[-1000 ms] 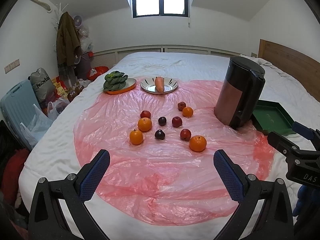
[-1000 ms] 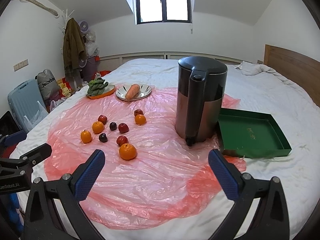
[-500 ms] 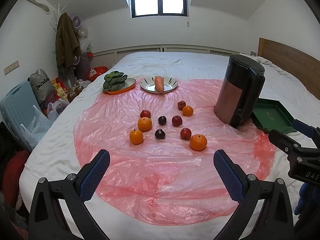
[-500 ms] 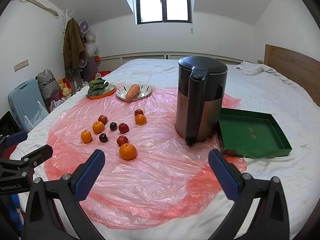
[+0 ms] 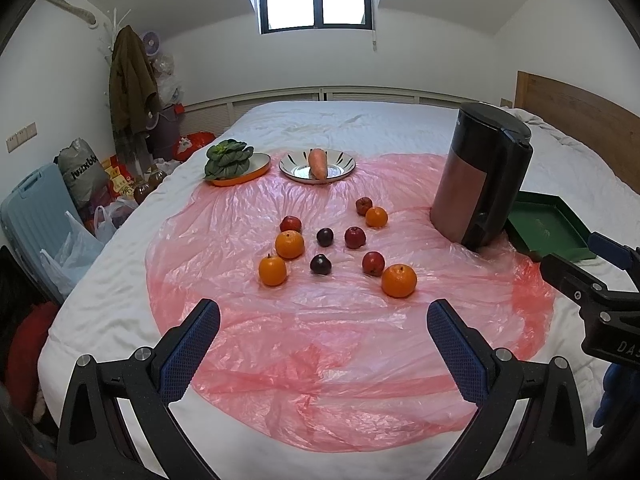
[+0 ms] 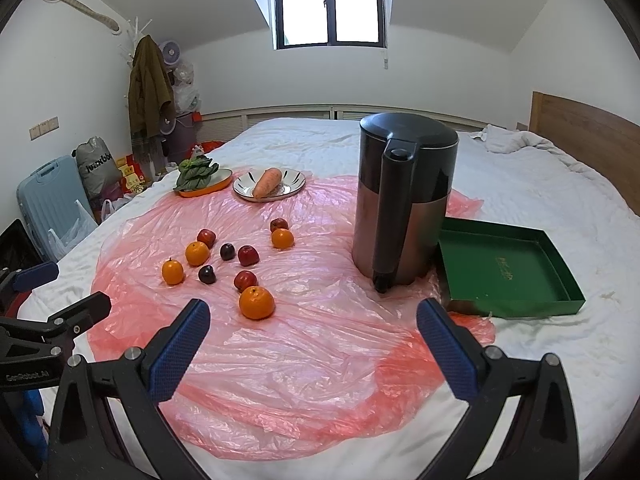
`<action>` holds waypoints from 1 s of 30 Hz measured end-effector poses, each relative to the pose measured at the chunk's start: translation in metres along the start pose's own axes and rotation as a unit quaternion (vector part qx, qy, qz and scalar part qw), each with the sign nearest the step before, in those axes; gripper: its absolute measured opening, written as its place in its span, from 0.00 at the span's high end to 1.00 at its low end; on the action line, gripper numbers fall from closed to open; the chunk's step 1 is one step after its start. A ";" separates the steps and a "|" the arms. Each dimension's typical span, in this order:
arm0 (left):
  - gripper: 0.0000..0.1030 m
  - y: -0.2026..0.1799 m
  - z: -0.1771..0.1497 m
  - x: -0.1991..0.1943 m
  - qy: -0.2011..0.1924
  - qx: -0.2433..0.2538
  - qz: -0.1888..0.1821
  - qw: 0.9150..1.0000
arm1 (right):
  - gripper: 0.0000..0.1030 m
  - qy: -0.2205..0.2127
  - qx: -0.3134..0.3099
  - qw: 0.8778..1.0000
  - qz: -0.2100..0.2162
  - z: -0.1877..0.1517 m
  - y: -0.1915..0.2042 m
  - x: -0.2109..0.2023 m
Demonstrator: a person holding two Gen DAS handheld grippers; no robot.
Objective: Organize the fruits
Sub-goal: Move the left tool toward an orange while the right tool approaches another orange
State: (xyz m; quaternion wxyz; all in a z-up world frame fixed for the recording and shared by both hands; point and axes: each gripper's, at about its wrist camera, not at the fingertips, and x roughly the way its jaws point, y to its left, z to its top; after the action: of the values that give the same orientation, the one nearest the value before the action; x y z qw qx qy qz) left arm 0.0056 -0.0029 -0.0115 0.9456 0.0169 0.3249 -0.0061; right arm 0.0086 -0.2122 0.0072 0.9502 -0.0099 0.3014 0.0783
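Several loose fruits lie on a pink plastic sheet on the bed: oranges, the nearest one, small red apples and dark plums. An empty green tray sits right of a dark kettle. My left gripper is open and empty, held above the sheet's near part. My right gripper is open and empty, near the closest orange. Each gripper shows at the edge of the other's view.
An orange plate with leafy greens and a white plate with a carrot stand at the far end of the sheet. A suitcase and bags crowd the floor left of the bed. A wooden headboard is at right.
Both views have shifted only very slightly. The fruits, kettle and tray have not moved, and both grippers stay open.
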 end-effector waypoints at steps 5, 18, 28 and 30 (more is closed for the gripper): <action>0.01 0.012 -0.003 0.007 0.003 -0.011 0.000 1.000 | 0.00 0.000 -0.014 1.000 0.009 -0.002 0.007 0.005; 0.01 0.066 -0.013 0.057 0.055 -0.067 0.006 0.996 | 0.00 0.037 -0.049 0.996 0.058 -0.006 0.026 0.064; 0.08 0.068 0.014 0.133 0.090 -0.038 -0.002 0.995 | 0.00 0.094 -0.072 0.986 0.116 0.002 0.041 0.129; 0.14 0.068 0.021 0.152 0.102 -0.028 -0.009 0.994 | 0.00 0.109 -0.071 0.984 0.126 0.003 0.042 0.144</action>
State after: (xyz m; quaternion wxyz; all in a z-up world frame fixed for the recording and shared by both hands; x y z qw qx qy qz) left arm 0.1400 0.0646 -0.0862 0.9076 -0.0118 0.4197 -0.0040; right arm 0.1202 -0.1498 -0.0719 0.8913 -0.0476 0.3954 0.2166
